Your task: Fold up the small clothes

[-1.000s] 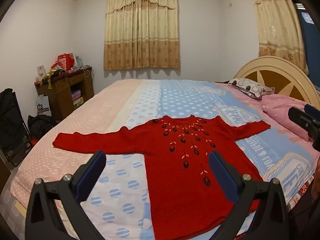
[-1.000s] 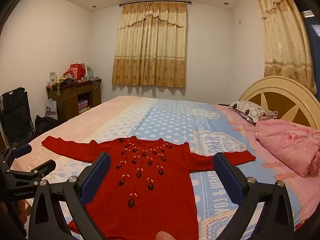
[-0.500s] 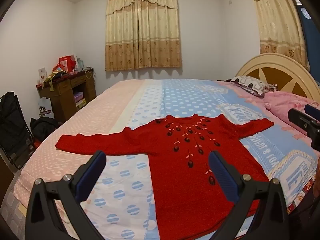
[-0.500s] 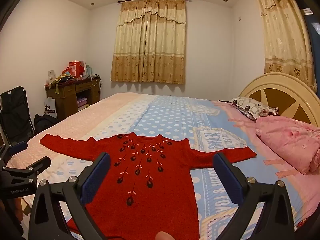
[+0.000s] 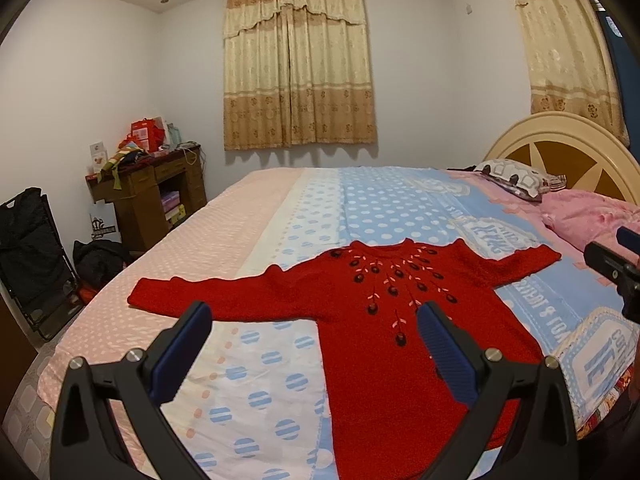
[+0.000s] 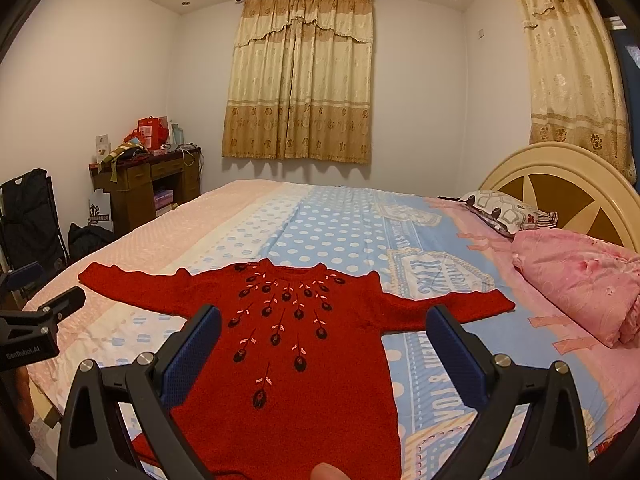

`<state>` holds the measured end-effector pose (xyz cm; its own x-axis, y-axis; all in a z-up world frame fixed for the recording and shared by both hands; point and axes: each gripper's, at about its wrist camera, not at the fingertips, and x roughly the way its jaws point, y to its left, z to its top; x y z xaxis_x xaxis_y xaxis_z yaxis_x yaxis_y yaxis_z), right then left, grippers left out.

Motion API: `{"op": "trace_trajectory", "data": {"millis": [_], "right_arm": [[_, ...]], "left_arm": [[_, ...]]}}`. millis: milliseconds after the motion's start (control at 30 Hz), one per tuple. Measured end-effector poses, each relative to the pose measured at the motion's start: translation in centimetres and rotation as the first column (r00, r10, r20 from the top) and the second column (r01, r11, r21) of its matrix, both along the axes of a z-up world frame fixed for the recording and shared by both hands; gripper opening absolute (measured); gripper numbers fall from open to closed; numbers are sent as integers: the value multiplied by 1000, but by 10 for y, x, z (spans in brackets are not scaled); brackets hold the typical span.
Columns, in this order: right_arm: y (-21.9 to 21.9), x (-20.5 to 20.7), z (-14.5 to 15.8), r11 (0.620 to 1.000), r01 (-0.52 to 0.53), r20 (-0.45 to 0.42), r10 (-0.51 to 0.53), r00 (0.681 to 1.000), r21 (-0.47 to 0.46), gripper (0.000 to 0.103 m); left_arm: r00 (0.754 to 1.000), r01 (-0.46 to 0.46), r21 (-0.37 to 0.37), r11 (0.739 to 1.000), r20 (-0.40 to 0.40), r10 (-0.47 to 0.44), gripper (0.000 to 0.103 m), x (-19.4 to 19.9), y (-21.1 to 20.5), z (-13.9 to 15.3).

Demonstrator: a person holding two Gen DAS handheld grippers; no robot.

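Two grippers hover above the near edge of a bed [image 5: 224,240], both with jaws spread wide and holding nothing. At the far left of the room a black folding chair [image 5: 28,248] leans near a dark wooden desk [image 5: 152,188] heaped with red boxes and cloth. The left gripper [image 5: 314,344] hangs over the polka-dot bedspread just beside the left edge of the red sweater [image 5: 384,320], its left blue pad over the bedspread and its right pad over the sweater's body. The sweater lies flat and face up (neck toward the far wall, hem at the near edge of the bed), both sleeves stretched straight out to the sides, dark embroidered buds fanning down from the collar. The right gripper [image 6: 323,344] is centred over the sweater's chest, pads apart to either side of the embroidery. Further right, a pink quilt [image 6: 580,280] is bunched near a patterned pillow [image 6: 500,210], beside the cream headboard [image 6: 560,168].
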<state>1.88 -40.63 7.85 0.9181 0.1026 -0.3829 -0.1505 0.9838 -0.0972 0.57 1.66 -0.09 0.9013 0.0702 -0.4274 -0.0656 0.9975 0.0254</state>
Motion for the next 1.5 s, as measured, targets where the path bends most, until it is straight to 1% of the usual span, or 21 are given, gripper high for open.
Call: {"op": "trace_trajectory", "data": {"millis": [67,600,933,1100,1500], "right_arm": [[-1,11,-2,1000,1,-6,-1,1000,-2,102],[0,11,-4,1000,-1,-11,1,1000,-4,102],[4,13,-13,1000,-5,-26,5,1000,-13,102],[2,17,-13,1000,-7,-38,7,999,-16,102],[3,18,-14,1000,-10,-43,10,999,-18,102]], "left_arm": [[1000,-3,-2,1000,1,3,103,0,2,1],[1000,-10,6,1000,16,10,103,-2,4,8],[1000,-13,9,1000,20,13,103,-2,6,11],[1000,-16,10,1000,25,15,103,-1,11,17],[999,-18,10,1000,27,18,103,0,11,18]]}}
